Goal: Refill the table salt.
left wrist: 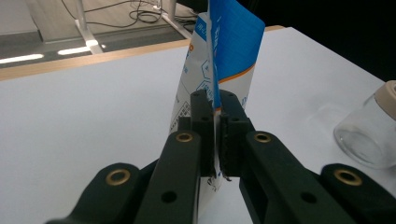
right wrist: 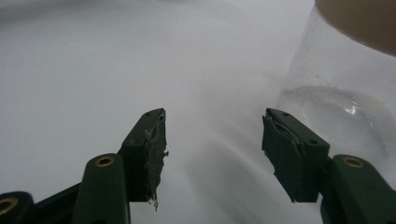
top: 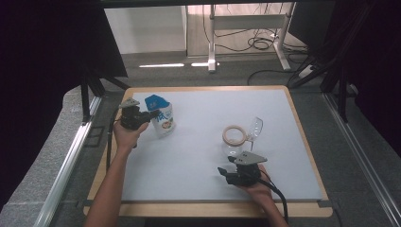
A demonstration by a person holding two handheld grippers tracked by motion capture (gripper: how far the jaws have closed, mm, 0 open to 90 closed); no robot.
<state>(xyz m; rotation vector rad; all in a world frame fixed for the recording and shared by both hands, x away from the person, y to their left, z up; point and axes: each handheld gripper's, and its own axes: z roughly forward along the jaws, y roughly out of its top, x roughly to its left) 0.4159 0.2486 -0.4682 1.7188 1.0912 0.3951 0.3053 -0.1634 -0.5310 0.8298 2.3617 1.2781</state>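
A blue and white stand-up pouch (top: 162,118) stands at the back left of the white mat (top: 198,161). My left gripper (top: 152,114) is shut on the pouch's side edge. In the left gripper view the jaws (left wrist: 215,122) pinch the pouch (left wrist: 233,46) along its seam. A clear glass jar (top: 235,138) with a beige rim stands right of centre, its hinged glass lid (top: 255,128) swung open. My right gripper (top: 224,173) stays low just in front of the jar. The right gripper (right wrist: 212,140) is open over bare mat, with the jar (right wrist: 345,98) beside its right jaw.
The mat lies on a wood-edged table (top: 307,142). Metal rails (top: 66,165) run along both sides. A desk frame and cables (top: 257,42) stand on the floor beyond the far edge. The jar (left wrist: 373,130) also appears at the right of the left gripper view.
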